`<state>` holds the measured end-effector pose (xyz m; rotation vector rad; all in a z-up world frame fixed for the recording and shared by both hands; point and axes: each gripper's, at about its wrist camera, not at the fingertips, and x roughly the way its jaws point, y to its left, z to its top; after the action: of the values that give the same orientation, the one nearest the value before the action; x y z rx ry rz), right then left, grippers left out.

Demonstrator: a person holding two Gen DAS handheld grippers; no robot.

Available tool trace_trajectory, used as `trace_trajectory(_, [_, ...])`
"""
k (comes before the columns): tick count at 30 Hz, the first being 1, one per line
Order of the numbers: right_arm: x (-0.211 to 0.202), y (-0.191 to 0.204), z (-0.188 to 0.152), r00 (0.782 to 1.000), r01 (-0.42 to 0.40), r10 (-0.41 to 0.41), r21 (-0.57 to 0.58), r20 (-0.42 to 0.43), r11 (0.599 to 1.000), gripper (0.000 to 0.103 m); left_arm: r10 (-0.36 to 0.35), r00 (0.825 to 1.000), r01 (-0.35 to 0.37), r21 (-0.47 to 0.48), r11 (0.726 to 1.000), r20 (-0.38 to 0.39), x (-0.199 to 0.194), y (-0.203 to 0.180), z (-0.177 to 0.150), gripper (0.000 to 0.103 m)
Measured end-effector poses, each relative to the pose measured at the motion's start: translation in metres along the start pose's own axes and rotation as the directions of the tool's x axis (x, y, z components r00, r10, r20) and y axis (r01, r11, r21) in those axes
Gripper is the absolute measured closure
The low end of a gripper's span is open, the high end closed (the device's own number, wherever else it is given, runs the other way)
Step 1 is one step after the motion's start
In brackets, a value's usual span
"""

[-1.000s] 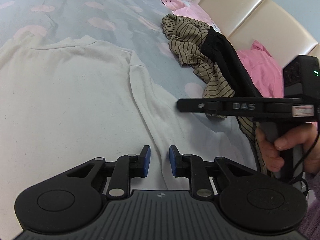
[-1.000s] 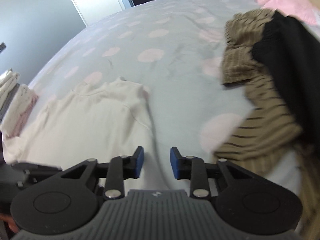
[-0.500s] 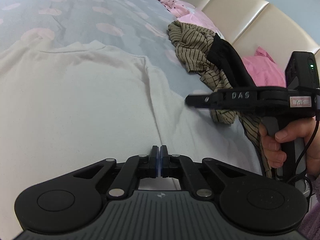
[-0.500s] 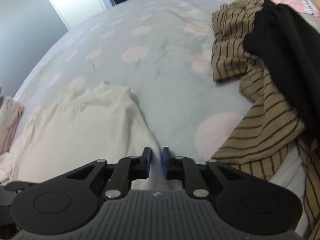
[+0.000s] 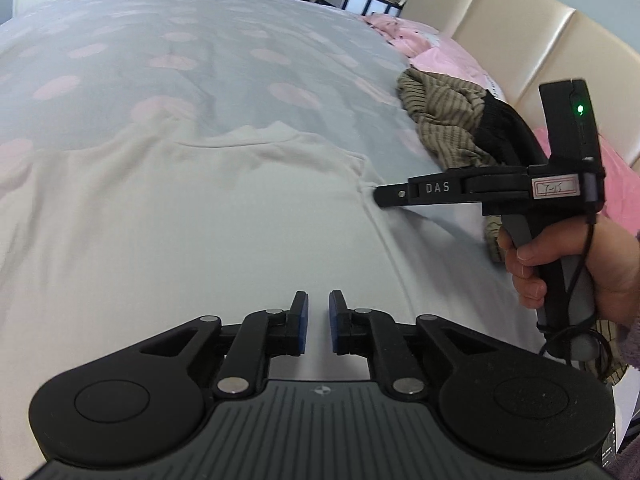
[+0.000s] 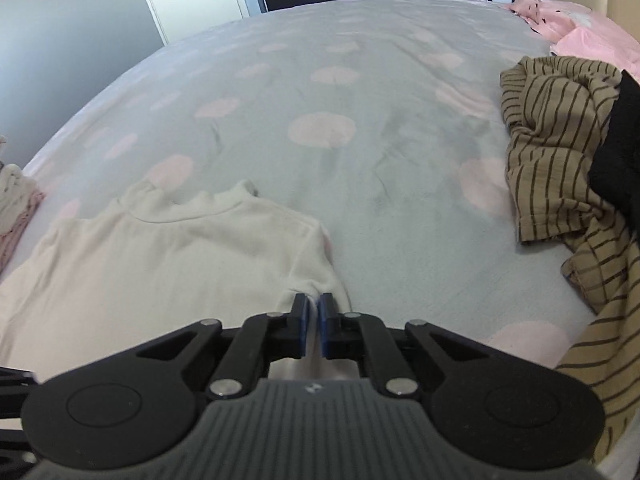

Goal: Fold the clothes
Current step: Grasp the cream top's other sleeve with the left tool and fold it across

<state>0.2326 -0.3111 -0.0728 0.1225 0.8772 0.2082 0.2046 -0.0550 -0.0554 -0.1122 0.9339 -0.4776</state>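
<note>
A cream long-sleeved top [image 5: 192,216] lies flat on the bed, collar away from me; it also shows in the right wrist view [image 6: 160,256]. My left gripper [image 5: 318,314] is open a little and empty, just above the top's body near the right side seam. My right gripper [image 6: 313,309] is shut on the top's right sleeve by the armpit, with cloth bunched between the blue pads. In the left wrist view the right gripper [image 5: 378,196] pinches that sleeve at the shoulder seam.
A grey bedspread with pink dots [image 6: 360,92] covers the bed. A tan striped garment [image 6: 560,148] and a black one [image 6: 620,152] are heaped at the right. Pink clothes [image 5: 432,52] lie by the padded headboard [image 5: 520,28]. Folded cloth [image 6: 16,200] sits at the left edge.
My left gripper, shut half a second ago, has opened and let go of the top. My right gripper has closed on the sleeve near the shoulder.
</note>
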Motion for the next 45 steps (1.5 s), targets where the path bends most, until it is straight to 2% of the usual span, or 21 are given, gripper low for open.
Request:
trace_trajectory(5, [0.013, 0.0, 0.006, 1.0, 0.025, -0.025, 0.01, 0.012, 1.0, 0.098, 0.085, 0.996, -0.085, 0.0, 0.996, -0.006, -0.026, 0.027, -0.006, 0.084])
trace_trajectory(10, [0.013, -0.001, 0.011, 1.0, 0.025, -0.025, 0.056, 0.007, 0.998, 0.097, 0.194, 0.981, -0.194, -0.013, 0.981, -0.001, -0.076, 0.06, -0.019, 0.077])
trace_trajectory(13, [0.004, 0.008, 0.015, 0.999, 0.037, -0.037, 0.023, 0.006, 0.999, 0.092, 0.276, 0.961, -0.276, -0.028, 0.961, 0.015, -0.115, 0.08, -0.029, 0.069])
trace_trajectory(15, [-0.005, 0.015, 0.016, 0.999, 0.045, -0.045, 0.003, 0.027, 0.999, 0.083, 0.331, 0.943, -0.329, -0.044, 0.943, 0.024, -0.14, 0.093, -0.036, 0.062])
trace_trajectory(16, [-0.011, 0.019, 0.017, 0.998, 0.045, -0.045, -0.007, 0.042, 0.999, 0.076, 0.365, 0.931, -0.363, -0.051, 0.93, 0.029, -0.153, 0.1, -0.041, 0.059])
trace_trajectory(19, [-0.028, 0.035, 0.018, 0.997, 0.029, -0.027, -0.038, 0.067, 0.999, 0.076, 0.449, 0.893, -0.445, -0.081, 0.892, 0.027, -0.186, 0.119, -0.054, 0.055])
trace_trajectory(20, [-0.034, 0.041, 0.018, 0.997, 0.018, -0.015, -0.045, 0.072, 0.999, 0.076, 0.463, 0.886, -0.459, -0.096, 0.883, 0.017, -0.194, 0.124, -0.06, 0.055])
trace_trajectory(25, [-0.061, 0.071, 0.009, 0.996, -0.057, 0.061, -0.065, 0.072, 0.996, 0.07, 0.487, 0.873, -0.488, -0.11, 0.866, -0.035, -0.213, 0.14, -0.096, 0.055])
trace_trajectory(29, [-0.082, 0.095, -0.006, 0.991, -0.114, 0.12, -0.089, 0.058, 0.989, 0.069, 0.509, 0.858, -0.513, -0.094, 0.853, -0.063, -0.205, 0.148, -0.122, 0.054])
trace_trajectory(31, [-0.093, 0.106, -0.015, 0.989, -0.133, 0.139, -0.117, 0.051, 0.984, 0.068, 0.505, 0.86, -0.51, -0.08, 0.856, -0.073, -0.198, 0.152, -0.131, 0.054])
trace_trajectory(32, [-0.099, 0.111, -0.021, 0.988, -0.138, 0.146, -0.134, 0.05, 0.981, 0.068, 0.511, 0.855, -0.517, -0.075, 0.853, -0.082, -0.194, 0.154, -0.134, 0.055])
trace_trajectory(33, [-0.105, 0.114, -0.026, 0.987, -0.143, 0.151, -0.15, 0.048, 0.978, 0.068, 0.52, 0.85, -0.526, -0.072, 0.848, -0.09, -0.19, 0.157, -0.137, 0.056])
trace_trajectory(35, [-0.116, 0.119, -0.036, 0.986, -0.147, 0.157, -0.173, 0.046, 0.974, 0.067, 0.519, 0.852, -0.524, -0.086, 0.848, -0.072, -0.187, 0.164, -0.141, 0.056])
trace_trajectory(36, [-0.122, 0.12, -0.04, 0.986, -0.148, 0.158, -0.176, 0.045, 0.973, 0.067, 0.524, 0.849, -0.528, -0.096, 0.844, -0.065, -0.188, 0.167, -0.141, 0.062])
trace_trajectory(39, [-0.135, 0.118, -0.054, 0.987, -0.151, 0.157, -0.15, 0.031, 0.977, 0.067, 0.543, 0.838, -0.545, -0.129, 0.829, -0.054, -0.194, 0.177, -0.139, 0.093])
trace_trajectory(43, [-0.145, 0.113, -0.069, 0.99, -0.136, 0.138, -0.137, 0.006, 0.981, 0.067, 0.526, 0.85, -0.515, -0.206, 0.832, -0.001, -0.224, 0.18, -0.132, 0.097])
trace_trajectory(45, [-0.15, 0.112, -0.074, 0.992, -0.125, 0.126, -0.146, 0.002, 0.981, 0.067, 0.519, 0.853, -0.5, -0.196, 0.844, 0.061, -0.245, 0.169, -0.126, 0.097])
